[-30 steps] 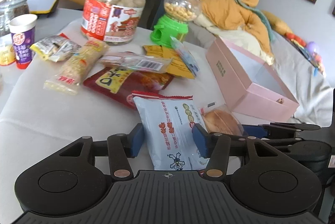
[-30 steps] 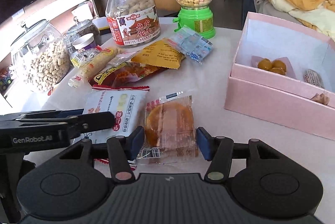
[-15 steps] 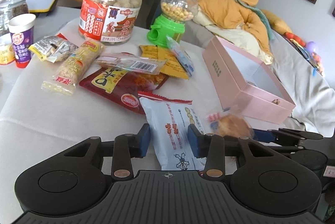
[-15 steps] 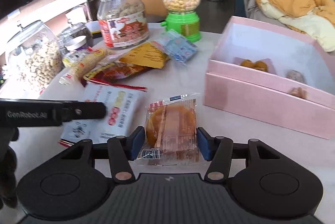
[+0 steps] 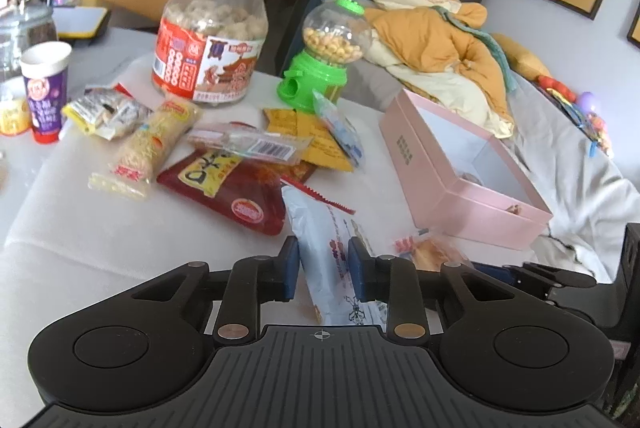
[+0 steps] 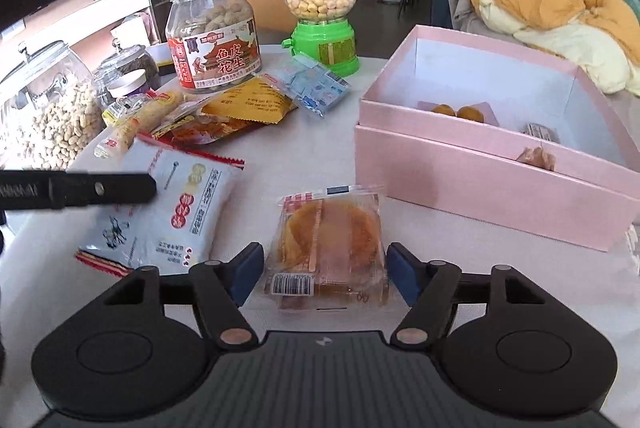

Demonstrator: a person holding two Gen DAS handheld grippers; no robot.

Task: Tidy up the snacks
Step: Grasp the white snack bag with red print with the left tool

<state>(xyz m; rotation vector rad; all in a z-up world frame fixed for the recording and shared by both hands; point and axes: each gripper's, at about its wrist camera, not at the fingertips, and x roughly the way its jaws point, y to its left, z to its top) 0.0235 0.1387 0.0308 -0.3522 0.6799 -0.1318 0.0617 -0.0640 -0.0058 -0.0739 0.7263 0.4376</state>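
Note:
My left gripper [image 5: 323, 270] is shut on a pale blue snack bag [image 5: 334, 260], crumpled between the pads; the bag also shows in the right wrist view [image 6: 168, 216]. My right gripper [image 6: 325, 274] is shut on a clear-wrapped orange pastry [image 6: 330, 242], held a little above the table; it also shows in the left wrist view [image 5: 434, 250]. The open pink box [image 6: 492, 180] stands right of the pastry with a few small snacks inside.
A peanut jar [image 5: 210, 36], green candy dispenser [image 5: 324, 56], red packet [image 5: 236, 184], yellow packet [image 5: 316, 140], noodle-snack pack [image 5: 154, 144] and purple cup [image 5: 44, 96] lie beyond. A glass jar of peanuts [image 6: 44, 112] stands at the left.
My left gripper has closed on the blue bag, narrowing and crumpling it. My right gripper has lifted the pastry and drawn it back from the box.

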